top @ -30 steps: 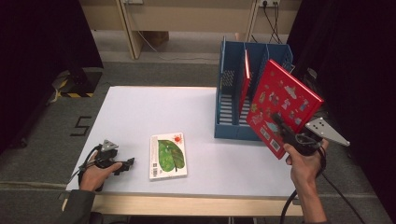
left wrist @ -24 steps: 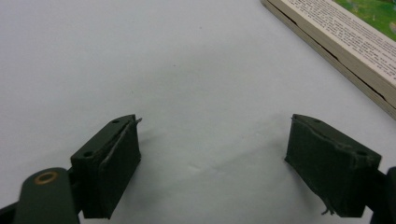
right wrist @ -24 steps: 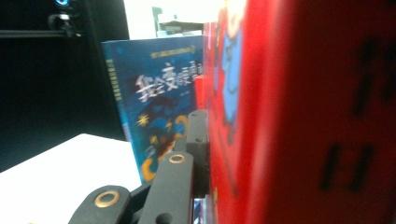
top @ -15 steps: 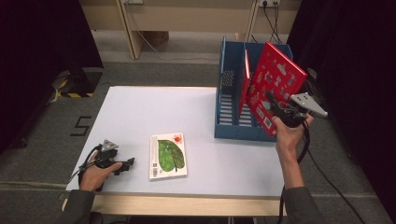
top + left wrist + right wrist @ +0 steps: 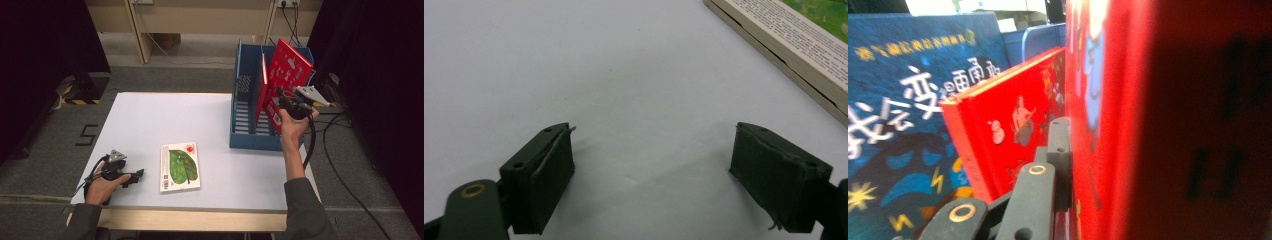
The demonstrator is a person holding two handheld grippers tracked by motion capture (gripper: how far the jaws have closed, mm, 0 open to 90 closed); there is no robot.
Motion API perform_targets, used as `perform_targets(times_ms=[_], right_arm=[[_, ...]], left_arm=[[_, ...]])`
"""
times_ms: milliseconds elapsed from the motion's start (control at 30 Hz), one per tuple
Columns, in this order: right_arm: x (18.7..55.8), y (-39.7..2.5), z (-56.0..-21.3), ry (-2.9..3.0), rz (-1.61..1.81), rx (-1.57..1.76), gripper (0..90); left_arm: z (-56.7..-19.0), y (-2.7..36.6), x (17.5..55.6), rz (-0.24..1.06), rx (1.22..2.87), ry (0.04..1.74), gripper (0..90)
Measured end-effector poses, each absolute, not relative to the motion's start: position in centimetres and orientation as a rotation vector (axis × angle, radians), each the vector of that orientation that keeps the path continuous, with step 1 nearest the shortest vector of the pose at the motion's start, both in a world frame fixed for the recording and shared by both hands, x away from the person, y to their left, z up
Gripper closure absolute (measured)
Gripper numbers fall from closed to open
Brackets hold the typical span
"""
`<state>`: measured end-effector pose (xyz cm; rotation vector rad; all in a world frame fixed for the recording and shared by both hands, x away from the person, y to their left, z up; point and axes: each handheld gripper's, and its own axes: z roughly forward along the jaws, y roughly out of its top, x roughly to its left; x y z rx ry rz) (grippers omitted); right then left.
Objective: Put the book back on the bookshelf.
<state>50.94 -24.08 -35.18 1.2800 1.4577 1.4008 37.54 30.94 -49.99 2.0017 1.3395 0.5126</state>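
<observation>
Right gripper (image 5: 286,102) clamps the big red book (image 5: 286,80), jaws closed on its lower near edge, and I hold it tilted above the blue file rack (image 5: 252,127) at the far right of the white table (image 5: 150,120). In the right gripper view the red cover sits tight against one black jaw, with a second red book (image 5: 1008,120) already standing in the rack just beside it and a blue book (image 5: 903,115) further left. Left gripper (image 5: 131,176) rests on the table near the left edge, jaws wide apart, holding nothing; the green-leaf book (image 5: 180,166) lies flat just right of it, not touching. Risks, as I judge them: the grip is at one corner, so the book could pivot or slip under its own weight; its lower corner could catch on the rack's divider or rim instead of dropping into a slot; it could jam against the red book already inside, or shove the rack along the table. Which slot it hangs over I cannot tell exactly.
</observation>
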Motion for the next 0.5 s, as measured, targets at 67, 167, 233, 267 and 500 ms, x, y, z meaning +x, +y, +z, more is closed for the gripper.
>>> perform_targets(times_ms=[67, 167, 233, 267, 500], right_arm=[[51.5, -23.9, -35.4, 1.455, 1.389, 1.285, 79.6], [52.4, -23.6, -35.7, 1.459, 1.369, 1.289, 79.6], [52.9, -23.5, -35.9, 1.457, 1.367, 1.301, 79.6], [53.3, -23.4, -36.1, 1.459, 1.362, 1.303, 79.5], [54.9, -22.7, -37.1, 1.485, 1.312, 1.316, 79.5]], left_arm=[[-50.0, 30.9, 37.6, 0.513, 2.003, 1.339, 16.1], [-50.0, 30.9, 37.5, 0.513, 2.003, 1.339, 16.0], [-50.0, 30.9, 37.5, 0.514, 2.003, 1.340, 16.0], [-50.0, 30.9, 37.5, 0.513, 2.004, 1.340, 16.0], [-50.0, 30.9, 37.5, 0.513, 2.003, 1.340, 16.0]])
